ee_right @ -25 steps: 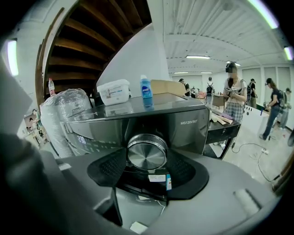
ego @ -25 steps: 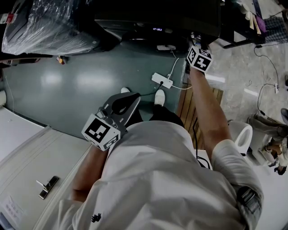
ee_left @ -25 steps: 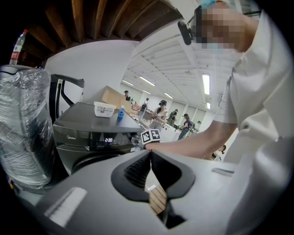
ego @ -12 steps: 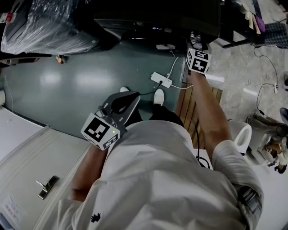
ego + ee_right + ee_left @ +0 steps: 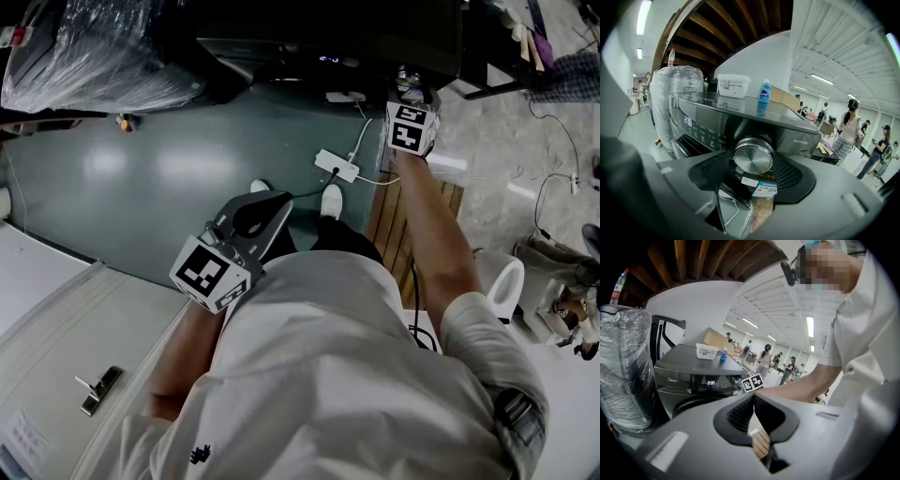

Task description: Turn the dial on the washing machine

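Note:
The dark washing machine [image 5: 319, 47] stands along the top of the head view, its display lit. In the right gripper view its round silver dial [image 5: 753, 157] sits on the front panel [image 5: 712, 119], squarely between the two jaws. My right gripper [image 5: 753, 161] is shut on the dial, one pad on each side of its rim. In the head view the right gripper [image 5: 409, 89] is stretched out to the machine's right end, its jaws lost in the dark. My left gripper [image 5: 277, 200] hangs near my body, shut and empty, its jaws meeting tip to tip [image 5: 753, 397].
A white tub [image 5: 733, 85] and a blue bottle [image 5: 765, 91] rest on the machine's top. A plastic-wrapped bundle [image 5: 84, 47] stands left of the machine. A white power strip [image 5: 337, 167] with cables lies on the green floor. Wooden slats [image 5: 394, 225] lie beneath my right arm.
The right gripper's marker cube has rotated in place at the machine, from tilted to nearly square-on. The left gripper has stayed where it was.

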### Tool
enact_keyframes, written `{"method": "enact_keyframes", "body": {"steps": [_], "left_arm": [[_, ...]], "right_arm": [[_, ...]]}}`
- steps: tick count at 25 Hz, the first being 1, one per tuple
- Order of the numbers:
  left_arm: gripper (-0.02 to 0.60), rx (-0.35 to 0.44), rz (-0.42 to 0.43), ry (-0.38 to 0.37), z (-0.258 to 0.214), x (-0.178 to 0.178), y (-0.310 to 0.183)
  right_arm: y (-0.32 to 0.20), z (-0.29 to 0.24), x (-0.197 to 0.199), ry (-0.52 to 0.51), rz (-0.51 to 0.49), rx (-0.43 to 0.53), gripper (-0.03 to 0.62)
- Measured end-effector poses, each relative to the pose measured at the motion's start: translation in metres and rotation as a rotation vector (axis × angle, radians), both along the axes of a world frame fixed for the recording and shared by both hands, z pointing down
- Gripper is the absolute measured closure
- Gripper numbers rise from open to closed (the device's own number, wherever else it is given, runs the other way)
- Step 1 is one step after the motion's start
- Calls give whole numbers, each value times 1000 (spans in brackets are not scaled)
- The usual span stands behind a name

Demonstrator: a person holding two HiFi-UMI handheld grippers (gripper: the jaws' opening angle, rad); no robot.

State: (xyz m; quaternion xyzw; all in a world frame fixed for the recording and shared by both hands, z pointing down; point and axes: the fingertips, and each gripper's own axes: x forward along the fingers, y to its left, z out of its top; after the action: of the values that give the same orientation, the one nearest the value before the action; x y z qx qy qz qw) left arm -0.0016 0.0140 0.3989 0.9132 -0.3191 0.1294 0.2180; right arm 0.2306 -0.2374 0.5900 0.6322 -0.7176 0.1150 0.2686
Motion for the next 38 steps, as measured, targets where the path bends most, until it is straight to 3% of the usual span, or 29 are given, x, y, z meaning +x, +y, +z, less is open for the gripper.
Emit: {"method": "enact_keyframes", "body": {"steps": [11,19,30,34,38], "left_arm": [[525,-7,-9,-3,2,-3,0],[525,0,-1,4,0,0,-4],[525,18,17,-2,-3,0,-5],[525,31,27,5,-4,4,-7],[525,39,43,7,-5,9,-11]], "right_arm": [[-3,2,9,-64,97,-7,327],[-4,3,14,-343,202,-24,327],[8,-3,15,-333,162,-29,329],[28,-6,14,-311,100,-50,330],[62,-15,11,-267,5,-76,433]]}}
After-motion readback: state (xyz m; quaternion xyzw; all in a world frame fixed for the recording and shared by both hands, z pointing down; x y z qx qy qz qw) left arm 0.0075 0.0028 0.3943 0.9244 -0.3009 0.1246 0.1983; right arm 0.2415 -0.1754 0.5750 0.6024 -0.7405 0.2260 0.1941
